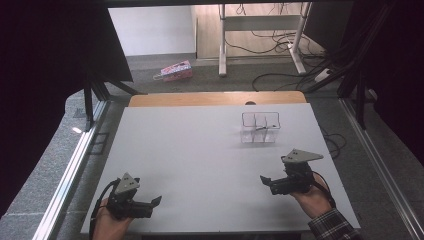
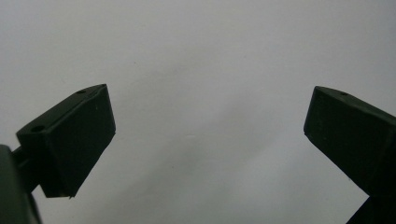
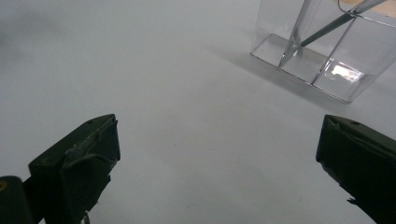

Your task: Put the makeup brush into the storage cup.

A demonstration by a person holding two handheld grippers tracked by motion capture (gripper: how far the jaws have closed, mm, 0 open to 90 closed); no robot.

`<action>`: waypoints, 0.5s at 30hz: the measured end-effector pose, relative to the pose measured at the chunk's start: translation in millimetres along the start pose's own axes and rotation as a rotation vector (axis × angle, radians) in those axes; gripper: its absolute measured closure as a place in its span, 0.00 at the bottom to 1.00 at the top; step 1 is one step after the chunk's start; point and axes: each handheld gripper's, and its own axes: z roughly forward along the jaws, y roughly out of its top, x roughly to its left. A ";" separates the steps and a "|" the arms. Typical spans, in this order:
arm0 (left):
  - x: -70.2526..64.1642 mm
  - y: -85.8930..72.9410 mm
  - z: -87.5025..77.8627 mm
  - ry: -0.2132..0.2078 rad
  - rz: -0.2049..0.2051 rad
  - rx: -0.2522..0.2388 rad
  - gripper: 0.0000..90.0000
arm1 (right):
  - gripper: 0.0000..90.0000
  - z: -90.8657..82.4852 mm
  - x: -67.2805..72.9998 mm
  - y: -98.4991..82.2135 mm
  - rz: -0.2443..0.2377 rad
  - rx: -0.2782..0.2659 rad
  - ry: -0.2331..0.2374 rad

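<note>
A: How are the grippers sitting?
B: The left gripper (image 1: 156,201) and the right gripper (image 1: 264,180) are both gaping wide, gripping nothing, hovering over the white table (image 1: 200,150).
A: Anything unclear?
B: The clear organizer (image 3: 322,51), at one o'clock from the right gripper, is being cut off in its view. A thin metal rod (image 3: 332,22) is leaning inside, its top hidden.
</note>
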 end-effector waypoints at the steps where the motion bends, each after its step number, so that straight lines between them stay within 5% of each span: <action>1: 0.0 0.0 0.0 -0.001 -0.001 -0.001 0.03 | 0.00 -0.6 0.0 -0.7 -0.005 0.000 -0.002; 15: -0.3 0.4 0.2 -0.005 0.003 -0.003 0.03 | 0.00 -10.9 2.0 -9.8 0.003 -0.001 -0.022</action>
